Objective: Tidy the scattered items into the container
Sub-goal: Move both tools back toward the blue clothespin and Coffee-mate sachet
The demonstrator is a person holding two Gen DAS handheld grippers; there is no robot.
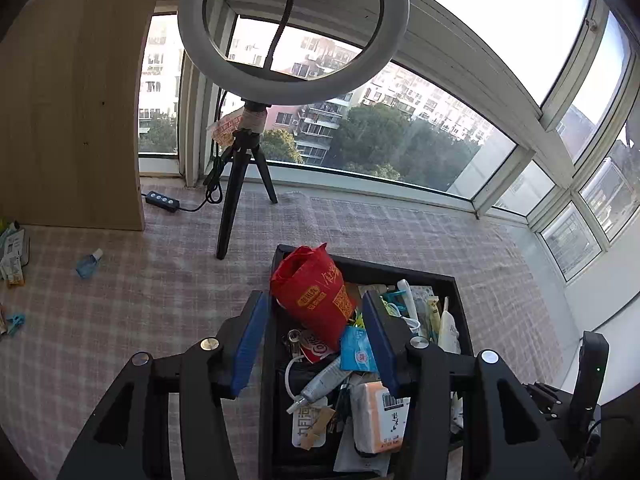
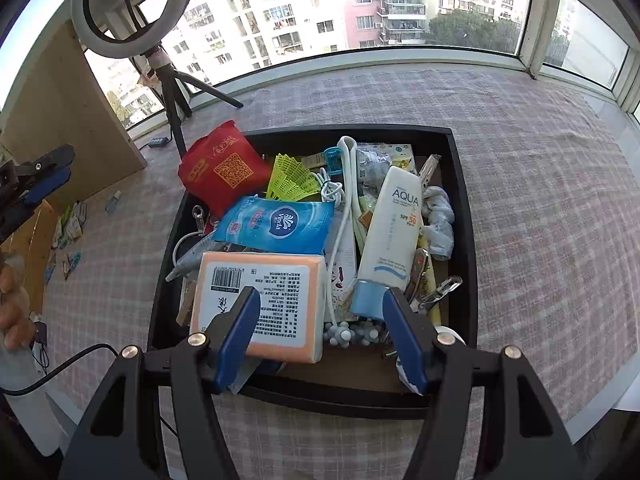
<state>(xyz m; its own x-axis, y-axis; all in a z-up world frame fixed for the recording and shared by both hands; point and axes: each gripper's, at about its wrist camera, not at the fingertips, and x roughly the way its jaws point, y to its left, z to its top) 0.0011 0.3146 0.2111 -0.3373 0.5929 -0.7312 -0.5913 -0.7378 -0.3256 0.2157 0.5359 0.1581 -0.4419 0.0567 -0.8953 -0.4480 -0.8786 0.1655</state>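
The black tray (image 1: 456,280) (image 2: 466,200) on the checked cloth holds several items. A red bag (image 1: 316,292) (image 2: 224,168) leans in its far left corner. My left gripper (image 1: 314,298) is open, and the right wrist view shows this left gripper (image 2: 44,178) well left of the tray, apart from the bag. My right gripper (image 2: 320,294) hangs open over the tray's near side, above an orange tissue pack (image 2: 272,276) and a white sunscreen tube (image 2: 396,224), holding nothing. A small blue bottle (image 1: 89,264), packets (image 1: 12,258) and a blue clip (image 1: 16,322) lie loose on the cloth at left.
A ring light on a black tripod (image 1: 292,32) stands behind the tray, its cable controller (image 1: 162,201) on the cloth. A wooden board (image 1: 72,120) rises at far left. Windows line the back and right. A person's hand (image 2: 14,308) shows at the left edge.
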